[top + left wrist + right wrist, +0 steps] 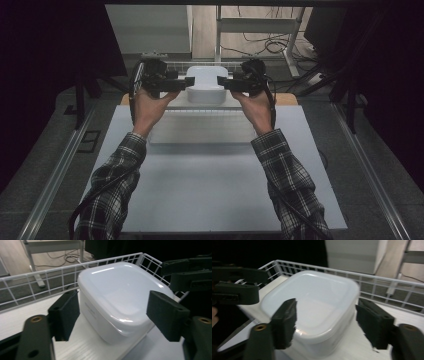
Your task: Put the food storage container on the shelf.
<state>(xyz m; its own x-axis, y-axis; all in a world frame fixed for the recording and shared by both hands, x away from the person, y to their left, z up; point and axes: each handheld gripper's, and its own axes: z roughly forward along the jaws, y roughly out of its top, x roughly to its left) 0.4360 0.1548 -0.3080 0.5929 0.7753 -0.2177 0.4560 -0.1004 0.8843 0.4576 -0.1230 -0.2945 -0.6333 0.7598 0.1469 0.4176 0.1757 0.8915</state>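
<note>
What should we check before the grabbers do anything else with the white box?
1. White box sits flat on the white shelf: ok.
2. Lid on the box: ok.
3. Left gripper open, pads off the box: ok.
4. Right gripper open, pads off the box: ok.
5. Wire rail behind the box, apart from it: ok.
6. Anything inside the box: cannot tell.

A white lidded container (117,297) sits by a white wire rack (50,277); sleeves (290,170) are black-and-white plaid.
</note>
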